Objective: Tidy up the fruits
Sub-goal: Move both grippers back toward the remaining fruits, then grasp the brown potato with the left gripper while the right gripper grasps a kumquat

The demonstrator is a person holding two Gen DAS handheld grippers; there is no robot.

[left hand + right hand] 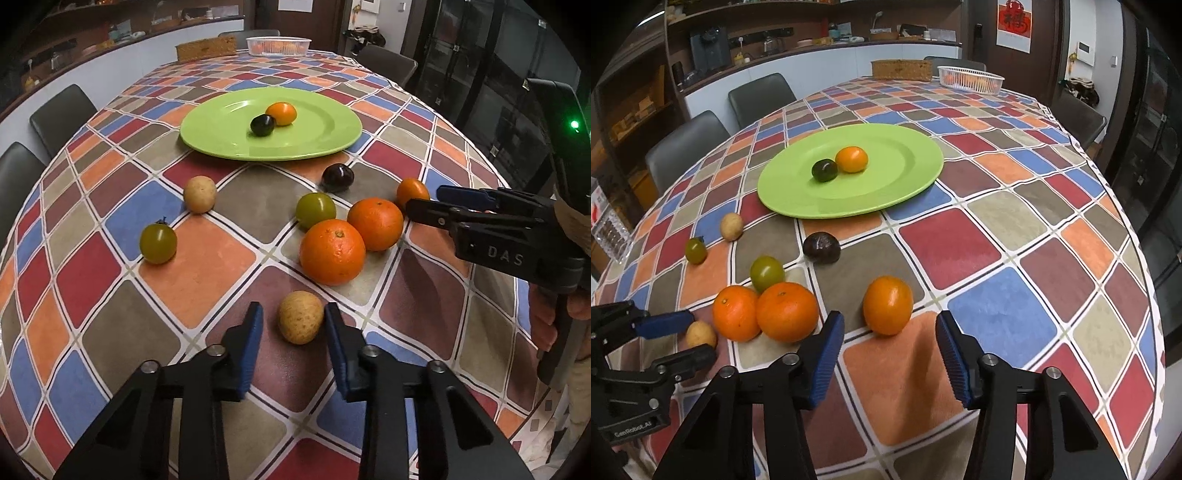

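Note:
A green plate (317, 144) (905, 184) holds a small orange fruit (281, 113) and a dark fruit (262, 124). My left gripper (293, 323) is open around a tan fruit (301, 322) (700, 334) on the cloth; whether its right pad touches the fruit I cannot tell. My right gripper (889, 334) is open, with a small orange fruit (888, 305) (412, 192) just ahead between its fingertips. Two oranges (331, 252) (375, 223), two green tomatoes (315, 210) (158, 243), a dark plum (337, 178) and another tan fruit (200, 194) lie loose.
A white basket (971, 78) and a wicker box (901, 70) stand at the table's far end. Dark chairs (687, 147) line the left side. The checked tablecloth (1015, 229) stretches out to the right of the plate.

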